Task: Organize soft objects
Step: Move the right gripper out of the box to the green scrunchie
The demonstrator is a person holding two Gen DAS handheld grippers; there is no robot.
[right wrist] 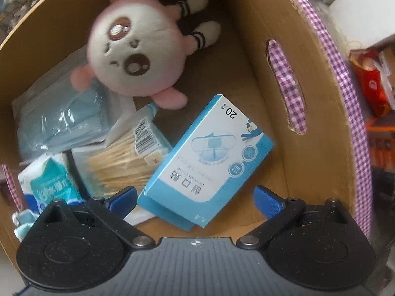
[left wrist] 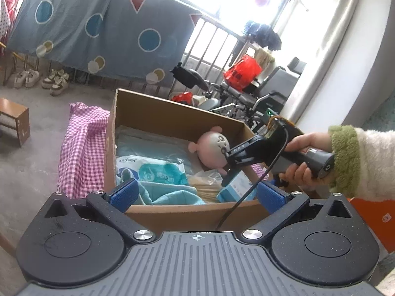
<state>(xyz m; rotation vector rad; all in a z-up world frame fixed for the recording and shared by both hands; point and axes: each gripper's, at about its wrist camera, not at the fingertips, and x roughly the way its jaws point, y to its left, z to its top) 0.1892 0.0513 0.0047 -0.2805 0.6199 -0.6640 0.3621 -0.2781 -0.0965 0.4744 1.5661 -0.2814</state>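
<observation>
round pink-white plush doll point(right wrist: 133, 46), striped legs, lying in cardboard box point(right wrist: 259, 56)

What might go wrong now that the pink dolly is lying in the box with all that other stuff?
The pink-and-white plush doll leans on a crinkly plastic pack of blue cloth, so it might roll off. The open right tongs hang just above the blue-and-white cardboard plaster box and could knock or grab that by mistake. Their black cable trails over the brown cardboard box's rim and may snag.
</observation>
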